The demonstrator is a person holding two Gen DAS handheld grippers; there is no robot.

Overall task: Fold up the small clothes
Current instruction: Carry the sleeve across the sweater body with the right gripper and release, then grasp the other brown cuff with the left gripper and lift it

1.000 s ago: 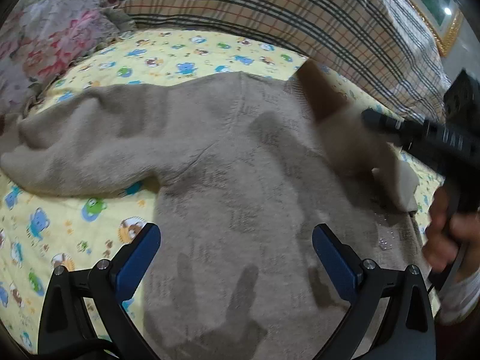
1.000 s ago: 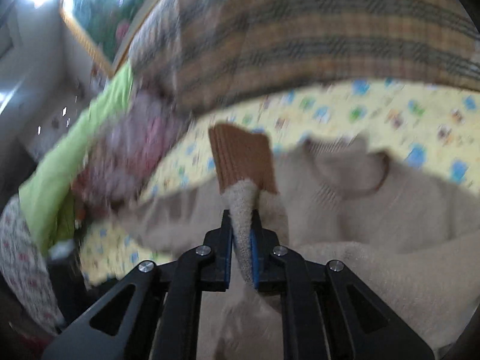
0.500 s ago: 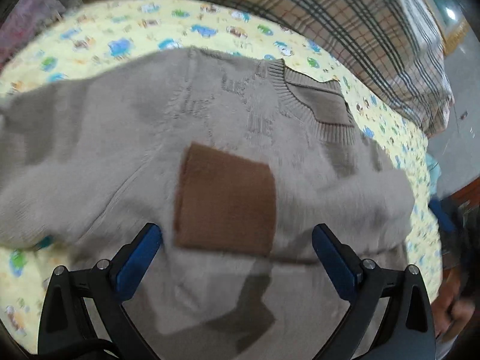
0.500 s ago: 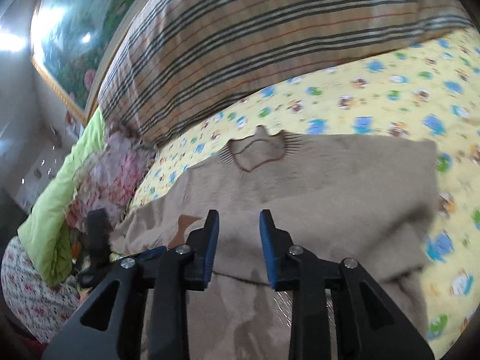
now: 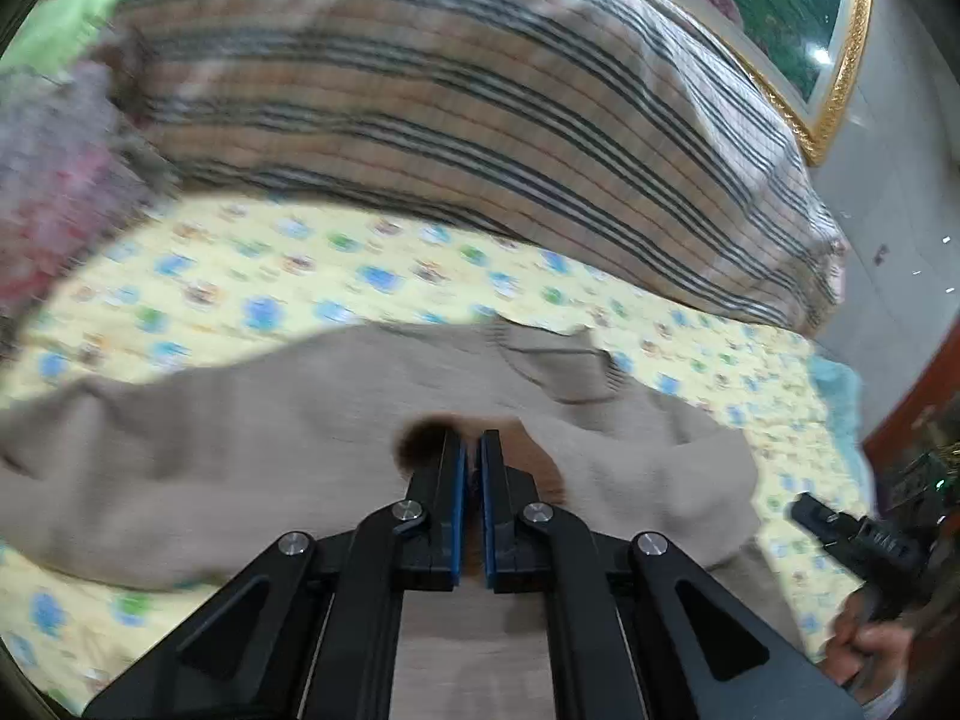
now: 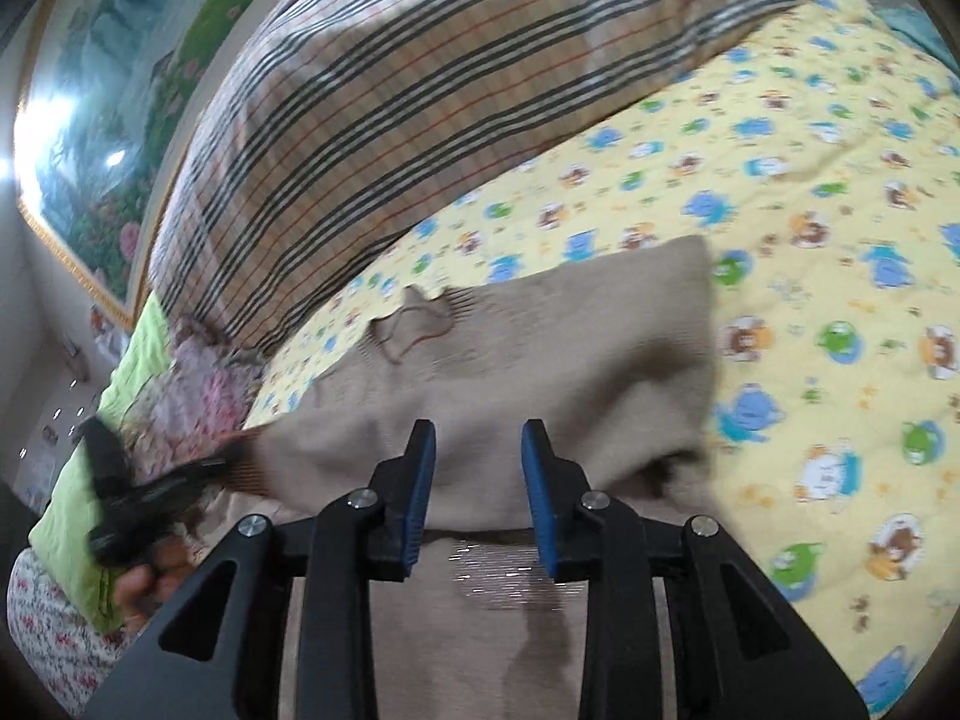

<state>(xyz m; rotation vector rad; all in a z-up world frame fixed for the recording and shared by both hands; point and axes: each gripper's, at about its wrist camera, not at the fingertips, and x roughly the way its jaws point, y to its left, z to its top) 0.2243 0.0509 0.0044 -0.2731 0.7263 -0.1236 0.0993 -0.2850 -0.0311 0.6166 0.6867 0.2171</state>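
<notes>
A small beige knit sweater [image 5: 252, 450] lies on the yellow cartoon-print sheet [image 5: 252, 276], neck opening [image 5: 564, 369] toward the pillow. Its right sleeve is folded across the body. My left gripper [image 5: 471, 450] is shut on the sleeve's brown cuff [image 5: 420, 441]. In the right wrist view the sweater [image 6: 540, 360] fills the middle and my right gripper [image 6: 477, 450] is open and empty just above it. The left gripper also shows there at the left [image 6: 156, 492], at the cuff [image 6: 246, 462].
A large plaid pillow [image 5: 450, 120] lies behind the sweater. Floral and green bedding [image 6: 120, 420] is piled at the left. A framed picture [image 5: 780, 0] hangs on the wall. The right gripper's body and hand show at the lower right [image 5: 864, 546].
My right gripper laid the sleeve across the sweater, let go and opened. My left gripper, open before, has closed on the brown cuff.
</notes>
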